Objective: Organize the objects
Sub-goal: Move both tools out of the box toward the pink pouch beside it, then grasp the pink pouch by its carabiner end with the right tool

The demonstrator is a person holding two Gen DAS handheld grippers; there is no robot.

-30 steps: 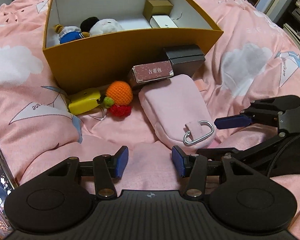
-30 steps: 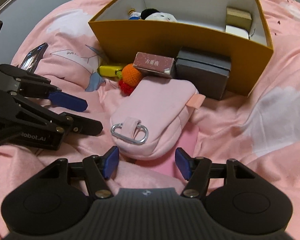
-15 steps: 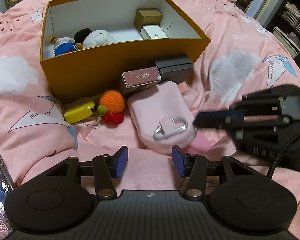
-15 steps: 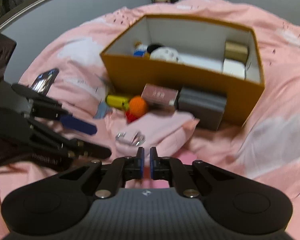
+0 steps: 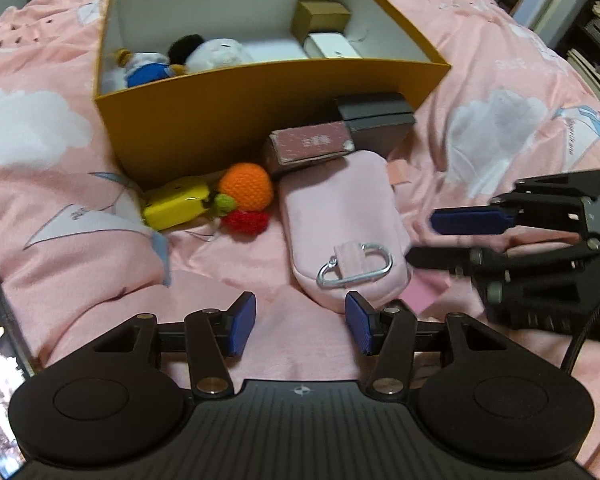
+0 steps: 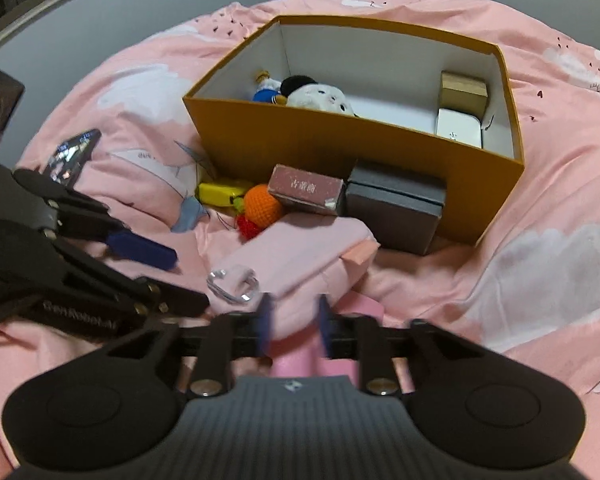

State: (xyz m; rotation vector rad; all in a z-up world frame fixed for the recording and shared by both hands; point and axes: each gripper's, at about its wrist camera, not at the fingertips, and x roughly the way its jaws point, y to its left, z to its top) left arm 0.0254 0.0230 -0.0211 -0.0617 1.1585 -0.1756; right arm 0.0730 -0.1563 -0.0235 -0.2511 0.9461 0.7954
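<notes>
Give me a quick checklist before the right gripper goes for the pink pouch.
1. Right gripper jaws opening, nothing clamped: ok.
2. Pink pouch lies free on the bedspread, carabiner exposed: ok.
3. Left gripper open, empty, close to the pouch's near end: not ok, crowding.
4. Orange box has bare floor mid-box: ok.
5. Pouch clear of maroon box: cannot tell.

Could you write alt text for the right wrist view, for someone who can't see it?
The right tool, opening, hovers over a pink pouch on a pink bedspread. Behind sits an open mustard box holding plush toys; the left tool enters from the left.
</notes>
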